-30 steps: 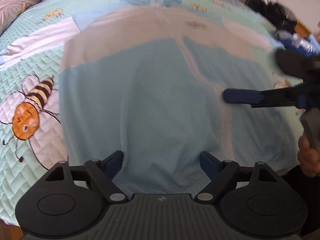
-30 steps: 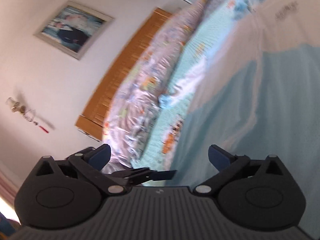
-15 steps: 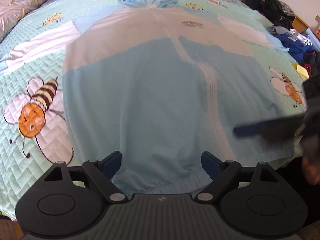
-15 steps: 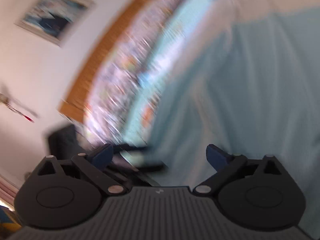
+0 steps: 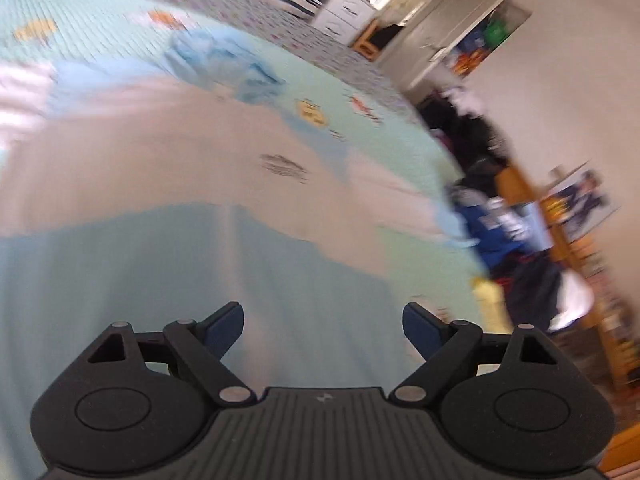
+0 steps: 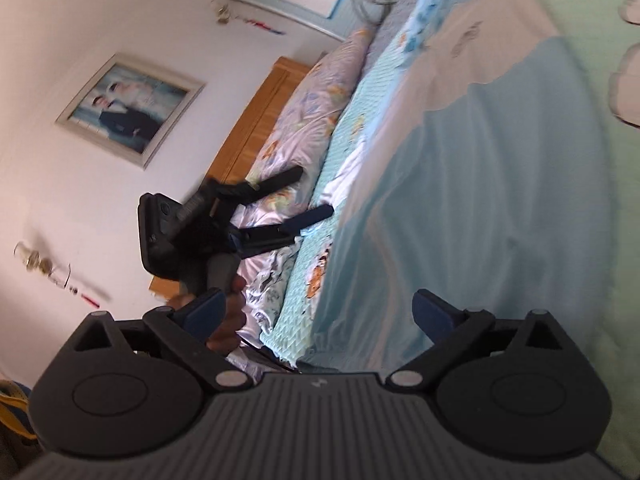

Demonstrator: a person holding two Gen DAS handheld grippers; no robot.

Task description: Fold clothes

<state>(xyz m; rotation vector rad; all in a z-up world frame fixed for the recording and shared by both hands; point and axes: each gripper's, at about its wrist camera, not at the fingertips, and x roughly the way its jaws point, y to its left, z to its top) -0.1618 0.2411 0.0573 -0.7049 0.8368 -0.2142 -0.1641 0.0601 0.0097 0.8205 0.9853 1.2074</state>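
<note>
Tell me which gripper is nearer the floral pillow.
Left. The left gripper hangs close by the pillow; the right gripper sits farther back, over the blue jacket.

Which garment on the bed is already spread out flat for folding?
The big blue-and-white jacket lies flat; the small light-blue garment beyond it is crumpled.

Left wrist view: smeared by motion throughout.
Chest print on the garment: a dark smudge, unreadable.
Dark pile of clothes beside the bed: items cannot be told apart.
Garment's near hem: hidden behind the left gripper body.
Hand holding the left gripper: mostly covered by the right gripper finger.
Wall ornament: blurred, kind unclear.
Garment's right side: cut off by the right wrist view's edge.
</note>
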